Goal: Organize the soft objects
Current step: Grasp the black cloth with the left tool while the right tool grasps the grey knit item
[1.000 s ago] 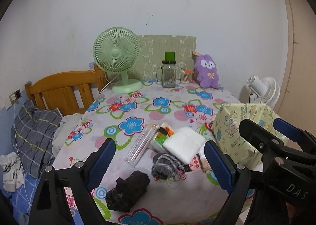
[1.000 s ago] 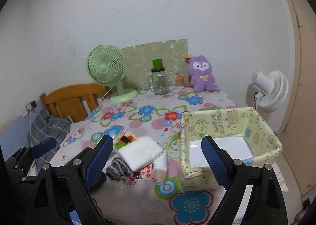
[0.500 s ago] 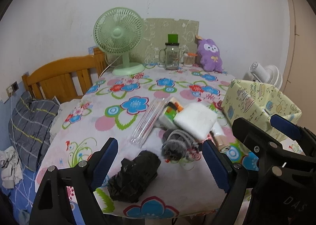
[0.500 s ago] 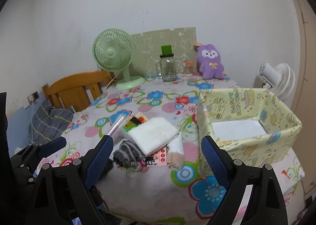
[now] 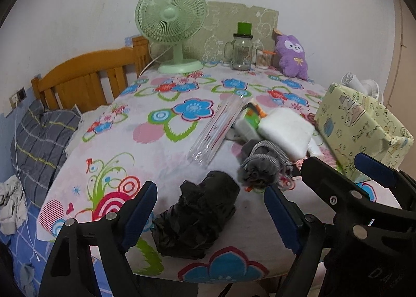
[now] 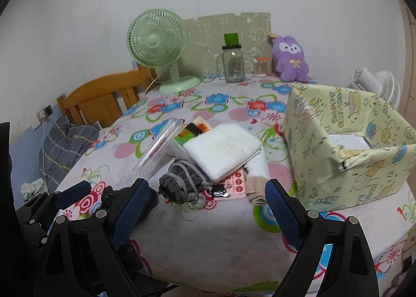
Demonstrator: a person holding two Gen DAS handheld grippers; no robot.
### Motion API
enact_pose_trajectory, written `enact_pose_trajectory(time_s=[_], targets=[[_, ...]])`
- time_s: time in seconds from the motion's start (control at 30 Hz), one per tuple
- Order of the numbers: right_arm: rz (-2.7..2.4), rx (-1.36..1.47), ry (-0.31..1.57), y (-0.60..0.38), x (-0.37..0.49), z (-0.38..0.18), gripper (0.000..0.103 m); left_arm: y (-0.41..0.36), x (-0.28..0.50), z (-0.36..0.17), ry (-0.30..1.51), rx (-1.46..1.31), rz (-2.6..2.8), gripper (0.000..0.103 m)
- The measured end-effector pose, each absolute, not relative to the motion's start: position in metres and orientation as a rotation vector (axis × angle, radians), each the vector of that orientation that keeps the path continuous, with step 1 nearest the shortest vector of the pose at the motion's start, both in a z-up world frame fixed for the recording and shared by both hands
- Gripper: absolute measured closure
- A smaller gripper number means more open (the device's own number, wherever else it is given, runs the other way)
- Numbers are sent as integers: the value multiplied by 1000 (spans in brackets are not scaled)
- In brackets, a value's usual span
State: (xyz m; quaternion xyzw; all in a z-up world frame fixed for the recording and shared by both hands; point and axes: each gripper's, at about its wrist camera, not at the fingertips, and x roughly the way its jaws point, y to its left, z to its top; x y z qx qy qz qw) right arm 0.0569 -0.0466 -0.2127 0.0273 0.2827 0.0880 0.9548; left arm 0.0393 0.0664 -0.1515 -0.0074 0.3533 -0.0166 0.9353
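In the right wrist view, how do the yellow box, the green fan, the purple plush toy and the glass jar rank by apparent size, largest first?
1. yellow box, clearly largest, though it is also nearest the camera.
2. green fan.
3. purple plush toy.
4. glass jar.
The plush toy and jar look close in size; that order is unsure.

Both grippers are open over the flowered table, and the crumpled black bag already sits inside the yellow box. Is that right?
Not quite. The crumpled black bag is not inside the yellow box; the left wrist view shows it lying on the table near the front edge, between the fingers of the open left gripper. The right gripper is open too.
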Motion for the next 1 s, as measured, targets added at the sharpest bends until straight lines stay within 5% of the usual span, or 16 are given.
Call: enact_pose_trajectory(time_s=[0.5,1.0], targets=[[186,19,647,-24,81,-233,11,77,56,-177,789,-49,-42,41],[204,46,715,-8,110,-242,31,85,73,-177,778,-19,-10,47]])
